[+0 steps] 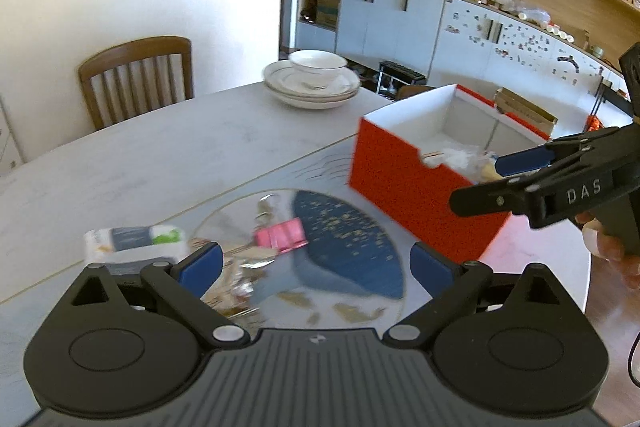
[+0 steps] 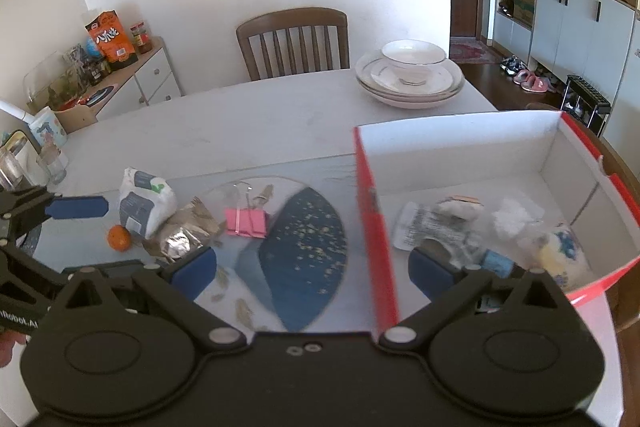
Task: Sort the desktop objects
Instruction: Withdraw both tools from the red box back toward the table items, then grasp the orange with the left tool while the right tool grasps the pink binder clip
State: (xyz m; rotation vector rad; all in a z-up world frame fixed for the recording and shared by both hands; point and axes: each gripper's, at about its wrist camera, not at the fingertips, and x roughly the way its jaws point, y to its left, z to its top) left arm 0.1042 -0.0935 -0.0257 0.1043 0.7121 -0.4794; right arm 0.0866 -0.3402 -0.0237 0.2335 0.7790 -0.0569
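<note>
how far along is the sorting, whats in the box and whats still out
Partly done. The red box already holds several wrapped items. Nothing is in hand: the left hand-held gripper and right hand-held gripper are both open and empty. Still on the table: pink binder clip, tissue pack, foil wrapper and orange.

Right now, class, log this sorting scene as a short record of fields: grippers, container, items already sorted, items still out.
left gripper: open, empty
right gripper: open, empty, straddling the box's near wall
container: red box, white inside
in box: crumpled wrappers
still on table: pink binder clip, tissue pack, foil wrapper, small orange
far edge: stacked dishes
</note>
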